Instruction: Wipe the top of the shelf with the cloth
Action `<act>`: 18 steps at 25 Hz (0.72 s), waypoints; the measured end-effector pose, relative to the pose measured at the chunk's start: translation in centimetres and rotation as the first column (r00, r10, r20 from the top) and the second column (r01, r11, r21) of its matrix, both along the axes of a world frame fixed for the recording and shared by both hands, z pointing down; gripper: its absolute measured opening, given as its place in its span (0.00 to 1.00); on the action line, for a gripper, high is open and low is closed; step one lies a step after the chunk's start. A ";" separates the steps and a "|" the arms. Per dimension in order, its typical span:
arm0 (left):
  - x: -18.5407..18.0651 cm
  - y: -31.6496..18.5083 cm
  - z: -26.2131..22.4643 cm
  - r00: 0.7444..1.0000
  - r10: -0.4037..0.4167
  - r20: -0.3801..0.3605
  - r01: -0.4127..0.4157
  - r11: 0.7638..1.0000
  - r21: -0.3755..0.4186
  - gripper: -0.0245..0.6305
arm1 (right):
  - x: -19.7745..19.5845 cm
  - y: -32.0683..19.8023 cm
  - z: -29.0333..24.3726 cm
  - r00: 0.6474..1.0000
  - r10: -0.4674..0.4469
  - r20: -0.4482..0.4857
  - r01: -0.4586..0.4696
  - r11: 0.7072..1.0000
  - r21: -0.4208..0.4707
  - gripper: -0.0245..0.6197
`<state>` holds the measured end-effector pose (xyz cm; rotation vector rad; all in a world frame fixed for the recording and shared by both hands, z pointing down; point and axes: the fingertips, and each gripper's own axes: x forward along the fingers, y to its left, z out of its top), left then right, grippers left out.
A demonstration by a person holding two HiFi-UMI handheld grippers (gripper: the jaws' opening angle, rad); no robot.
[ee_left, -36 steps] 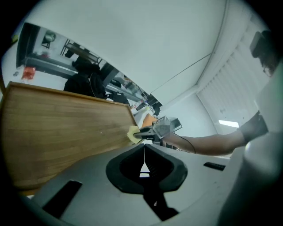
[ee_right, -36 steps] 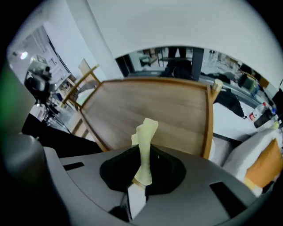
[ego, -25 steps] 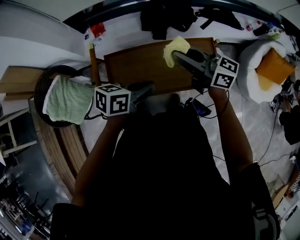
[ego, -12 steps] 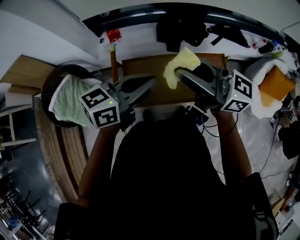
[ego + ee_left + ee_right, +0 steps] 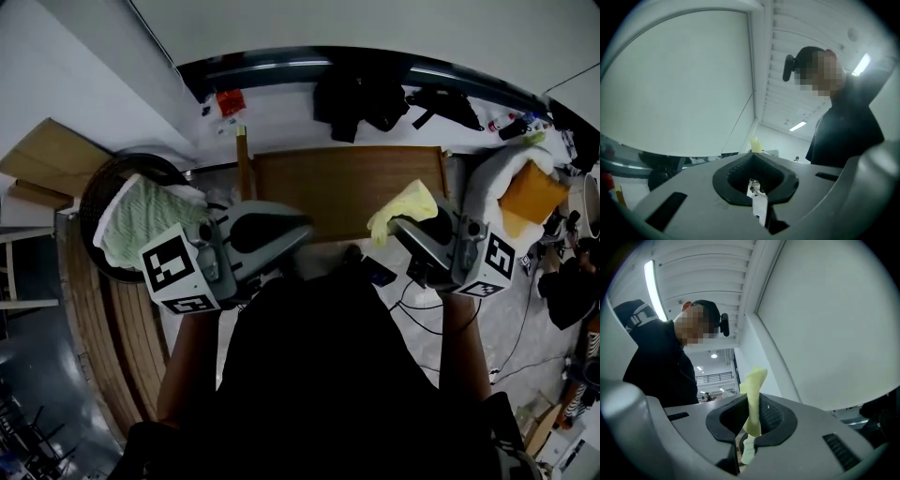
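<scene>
One apparently wooden shelf [image 5: 342, 183] by wall [image 5: 375, 23]

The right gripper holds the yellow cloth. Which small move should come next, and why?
Probably tip the right gripper down and lower the cloth onto the wooden shelf top: the jaws clamp the cloth, but its camera faces wall and ceiling, not the shelf.

Dim fisheye views, ceiling strips glaring overhead.
</scene>
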<state>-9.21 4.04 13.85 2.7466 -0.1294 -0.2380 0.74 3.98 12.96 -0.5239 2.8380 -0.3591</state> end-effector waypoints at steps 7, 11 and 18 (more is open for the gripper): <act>-0.5 0.9 -3.8 0.992 0.063 -0.106 -0.056 0.996 0.066 0.05 | -0.3 0.8 0.6 0.999 0.014 -0.032 -0.016 0.998 -0.064 0.11; -0.8 1.8 -5.2 0.957 0.056 -0.285 -0.056 0.998 0.008 0.06 | -0.1 1.9 1.1 0.999 -0.022 -0.026 0.020 0.996 -0.085 0.11; 3.5 8.6 -4.9 0.935 0.070 -0.347 -0.087 0.996 -0.034 0.06 | 1.5 7.6 1.9 0.985 -0.172 -0.001 0.172 0.983 -0.069 0.11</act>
